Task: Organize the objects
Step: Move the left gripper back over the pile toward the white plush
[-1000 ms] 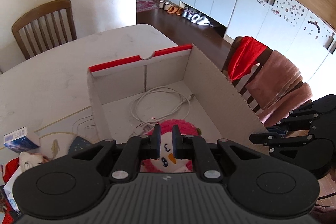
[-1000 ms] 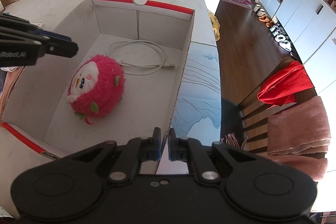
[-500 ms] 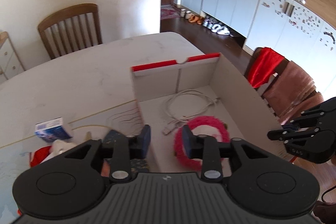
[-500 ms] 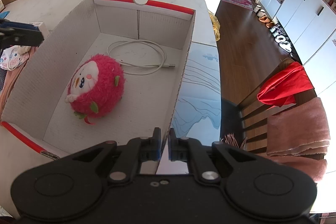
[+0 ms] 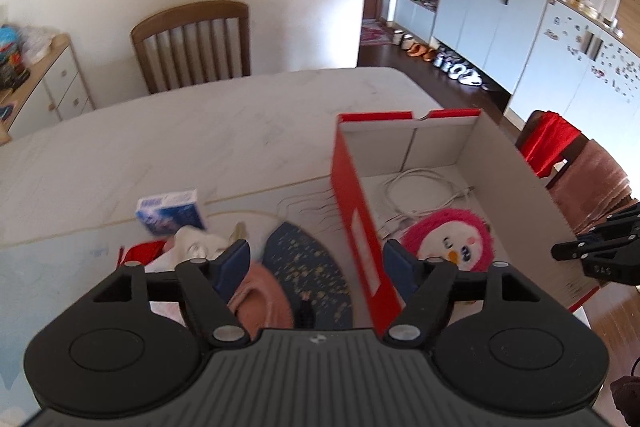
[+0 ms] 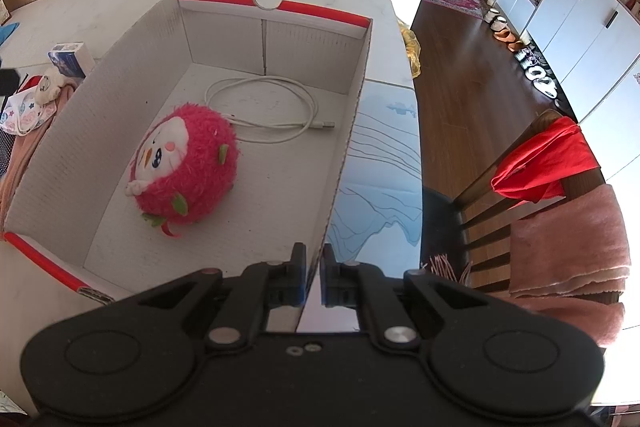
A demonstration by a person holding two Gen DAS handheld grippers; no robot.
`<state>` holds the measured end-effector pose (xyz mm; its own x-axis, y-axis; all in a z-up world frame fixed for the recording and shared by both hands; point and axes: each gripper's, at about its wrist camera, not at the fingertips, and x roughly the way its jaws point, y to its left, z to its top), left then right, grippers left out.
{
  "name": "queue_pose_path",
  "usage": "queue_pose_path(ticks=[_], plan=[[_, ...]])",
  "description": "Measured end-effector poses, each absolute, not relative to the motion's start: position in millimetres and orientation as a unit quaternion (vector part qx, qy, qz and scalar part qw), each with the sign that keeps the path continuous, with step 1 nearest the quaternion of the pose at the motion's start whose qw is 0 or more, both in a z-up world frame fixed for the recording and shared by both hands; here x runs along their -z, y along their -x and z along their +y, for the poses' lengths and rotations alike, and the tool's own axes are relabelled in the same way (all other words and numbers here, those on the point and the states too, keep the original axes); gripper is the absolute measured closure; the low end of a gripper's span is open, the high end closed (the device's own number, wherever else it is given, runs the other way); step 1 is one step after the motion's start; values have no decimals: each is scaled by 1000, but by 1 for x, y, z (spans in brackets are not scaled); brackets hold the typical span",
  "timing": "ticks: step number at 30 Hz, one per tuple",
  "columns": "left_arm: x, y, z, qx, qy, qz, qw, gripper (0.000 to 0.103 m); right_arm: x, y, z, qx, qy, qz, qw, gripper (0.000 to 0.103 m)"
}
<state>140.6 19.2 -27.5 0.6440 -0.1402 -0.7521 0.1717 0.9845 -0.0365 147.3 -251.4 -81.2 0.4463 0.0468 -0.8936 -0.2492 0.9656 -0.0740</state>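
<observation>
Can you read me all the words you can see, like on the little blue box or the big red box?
None can be read.
Blue box: white print on top, too blurred.
Cardboard box: a white patch on its red side, smeared by motion.
Right gripper seen from the left wrist: small white letters, too small to read.
Cabinet doors: only tiny stickers, no legible text.

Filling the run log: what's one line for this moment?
left gripper: open, empty | right gripper: shut on red cardboard box wall | pink plush toy: inside box
</observation>
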Motion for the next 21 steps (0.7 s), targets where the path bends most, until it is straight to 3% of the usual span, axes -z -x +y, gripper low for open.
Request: queue_pose_path(ticks=[8,11,21], plan=[[41,-133,52,55,23,430,901,13,82,-147,-252,-87,98,519,845,97],[46,-130,61,43,29,434,899,1,81,-147,-252,-87,98,519,845,97],[71,-126,88,-8,51,444,895,0,81,-147,-251,-87,97,519,845,97]])
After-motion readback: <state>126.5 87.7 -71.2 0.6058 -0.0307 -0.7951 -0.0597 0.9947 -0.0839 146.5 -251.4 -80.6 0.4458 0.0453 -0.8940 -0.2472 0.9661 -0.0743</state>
